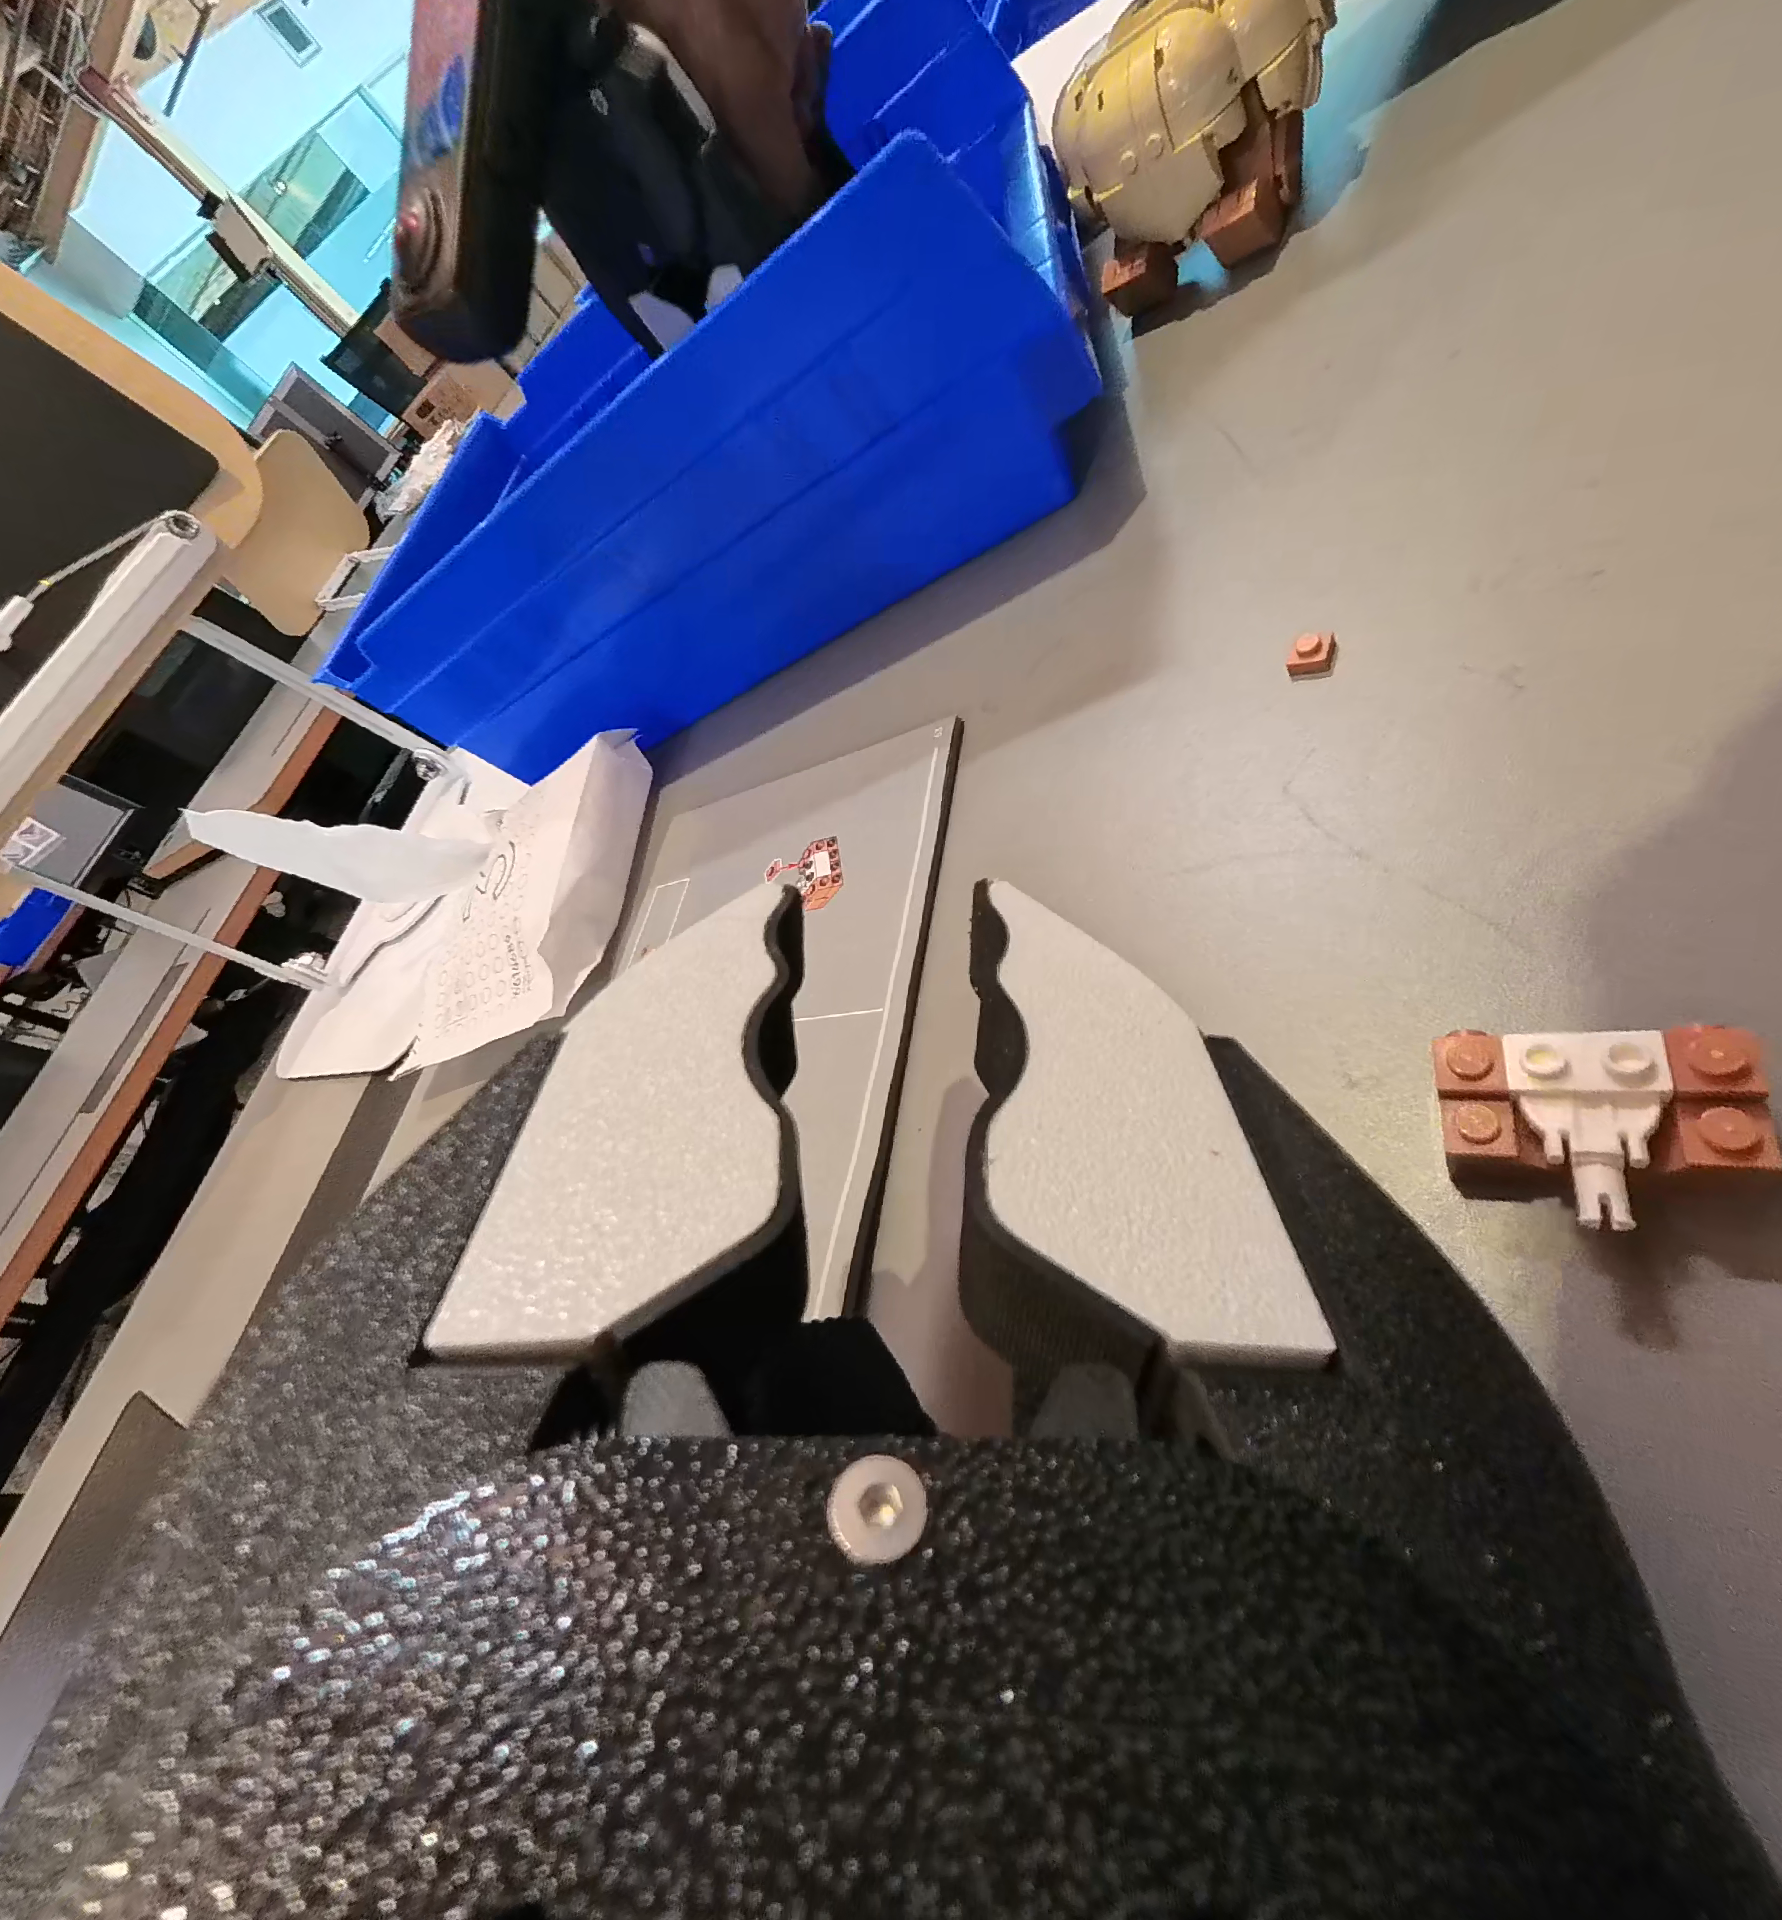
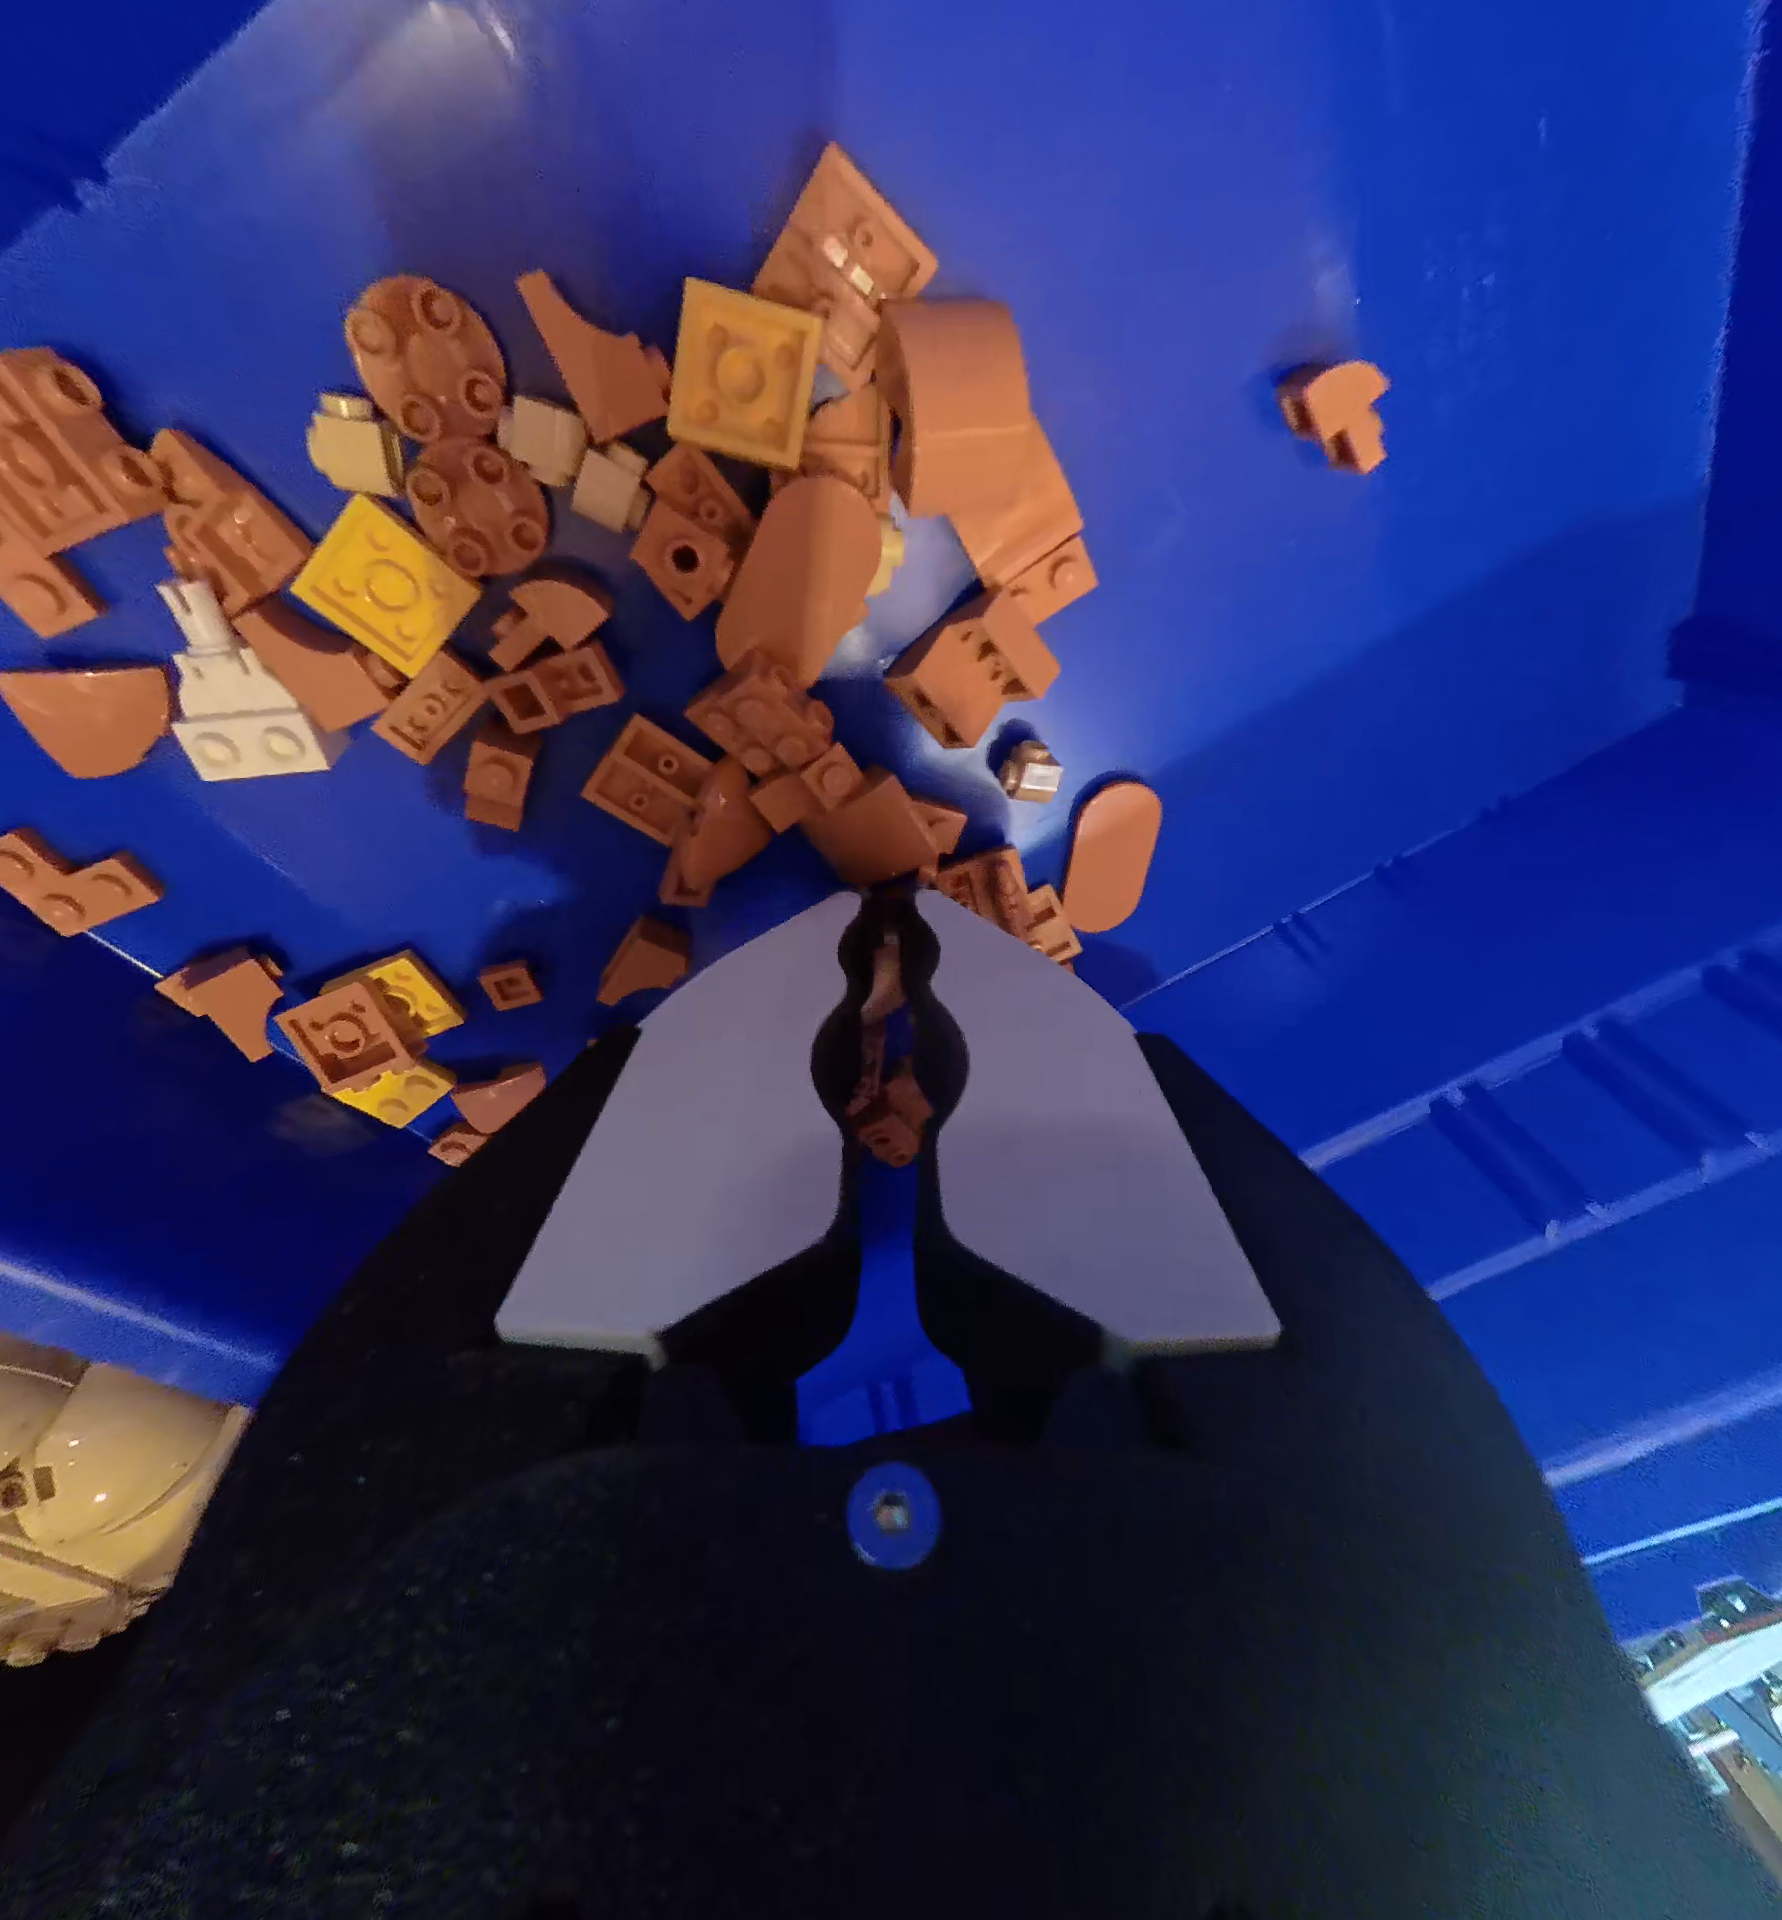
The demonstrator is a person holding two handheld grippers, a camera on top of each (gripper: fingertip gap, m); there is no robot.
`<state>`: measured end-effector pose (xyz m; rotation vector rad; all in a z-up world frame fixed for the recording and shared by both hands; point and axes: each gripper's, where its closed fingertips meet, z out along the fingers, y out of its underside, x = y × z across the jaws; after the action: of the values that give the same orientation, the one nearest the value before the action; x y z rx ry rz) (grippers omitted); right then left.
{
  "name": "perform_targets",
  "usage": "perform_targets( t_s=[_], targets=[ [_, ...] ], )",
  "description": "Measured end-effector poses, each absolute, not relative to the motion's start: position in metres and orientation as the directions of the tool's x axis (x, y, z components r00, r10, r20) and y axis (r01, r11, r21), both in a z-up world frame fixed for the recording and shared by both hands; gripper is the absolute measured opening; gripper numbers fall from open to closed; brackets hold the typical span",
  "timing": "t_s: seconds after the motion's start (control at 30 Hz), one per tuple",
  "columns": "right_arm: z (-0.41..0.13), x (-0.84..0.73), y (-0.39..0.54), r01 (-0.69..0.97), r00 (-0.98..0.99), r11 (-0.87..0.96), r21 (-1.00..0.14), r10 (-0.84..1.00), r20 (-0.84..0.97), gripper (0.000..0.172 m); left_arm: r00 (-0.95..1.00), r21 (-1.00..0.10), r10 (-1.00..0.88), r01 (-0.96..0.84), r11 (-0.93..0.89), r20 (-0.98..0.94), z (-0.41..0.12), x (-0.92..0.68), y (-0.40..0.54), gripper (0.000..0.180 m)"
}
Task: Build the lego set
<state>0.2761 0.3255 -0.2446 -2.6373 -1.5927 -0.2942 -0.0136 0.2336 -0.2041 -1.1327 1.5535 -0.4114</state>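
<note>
Left gripper (image 1: 887, 904) hangs over the grey table (image 1: 1386, 727), fingers apart with nothing between them — the edge of a grey instruction sheet (image 1: 814, 831) lies under the gap. A brown-and-white brick assembly (image 1: 1604, 1122) sits on the table at 3 o'clock; a small brown plate (image 1: 1311, 655) lies at 1 o'clock. Right gripper (image 2: 889, 914) is down in the blue bin (image 2: 1386, 312), tips drawn together against the brown brick pile (image 2: 762, 644) at 12 o'clock — whether they clamp a piece, cannot tell.
</note>
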Motion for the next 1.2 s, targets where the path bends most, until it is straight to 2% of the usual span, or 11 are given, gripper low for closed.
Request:
perform_targets(
  t_s=[0.4, 0.47, 0.63, 0.73, 0.97, 1.07, 1.2],
  targets=[
    [-0.213, 0.275, 0.329, 0.877, 0.477, -0.474, -0.074, 0.844, 0.245, 0.004, 0.074, -0.758, -0.821, -0.439, 0.482, -0.565, -0.204, -0.014, 0.233, 0.030],
    [-0.204, 0.258, 0.325, 0.886, 0.459, -0.430, -0.172, 0.867, 0.195, 0.004, 0.075, -0.759, -0.823, -0.439, 0.480, -0.564, -0.204, -0.014, 0.234, 0.030],
    [-0.154, 0.187, 0.293, 0.808, 0.319, -0.239, -0.539, 0.946, 0.060, 0.004, 0.077, -0.762, -0.824, -0.436, 0.479, -0.562, -0.204, -0.014, 0.234, 0.030],
    [-0.133, 0.156, 0.268, 0.740, 0.255, -0.174, -0.649, 0.966, 0.032, 0.004, 0.087, -0.771, -0.827, -0.427, 0.472, -0.555, -0.202, -0.015, 0.235, 0.030],
    [-0.121, 0.059, 0.193, 0.678, 0.095, -0.085, -0.730, 0.995, -0.028, 0.004, 0.141, -0.827, -0.852, -0.361, 0.430, -0.505, -0.189, -0.018, 0.235, 0.029],
    [-0.155, 0.015, 0.163, 0.720, 0.031, -0.108, -0.685, 0.992, -0.123, 0.004, 0.148, -0.849, -0.864, -0.324, 0.418, -0.482, -0.183, -0.021, 0.229, 0.029],
    [-0.210, -0.013, 0.139, 0.788, 0.042, -0.200, -0.582, 0.961, -0.274, 0.004, 0.110, -0.846, -0.871, -0.326, 0.423, -0.478, -0.181, -0.027, 0.214, 0.028]
  ],
)
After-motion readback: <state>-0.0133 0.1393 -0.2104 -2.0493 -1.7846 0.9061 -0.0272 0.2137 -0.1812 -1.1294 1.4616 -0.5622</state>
